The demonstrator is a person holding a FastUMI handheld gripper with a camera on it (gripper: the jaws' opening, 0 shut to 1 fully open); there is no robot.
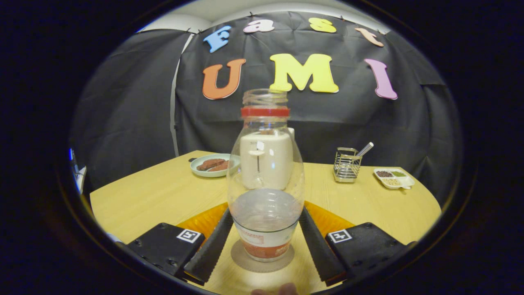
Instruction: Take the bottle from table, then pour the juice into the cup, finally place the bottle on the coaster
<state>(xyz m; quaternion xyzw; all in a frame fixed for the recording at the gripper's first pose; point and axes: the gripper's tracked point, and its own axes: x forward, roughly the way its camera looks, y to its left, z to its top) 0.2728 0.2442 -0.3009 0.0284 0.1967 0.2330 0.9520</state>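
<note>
gripper view shows our gripper (265, 229) squeezing the clear plastic bottle with the red ring (265, 180), standing on the round grey coaster (262, 258). we let go slowly, keeping it upright.

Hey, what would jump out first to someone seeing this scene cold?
A clear bottle with a red neck ring stands upright on a round coaster, between the gripper fingers, which flank its lower body. Beyond it sits a cream cup, a plate of food beside that.
</note>
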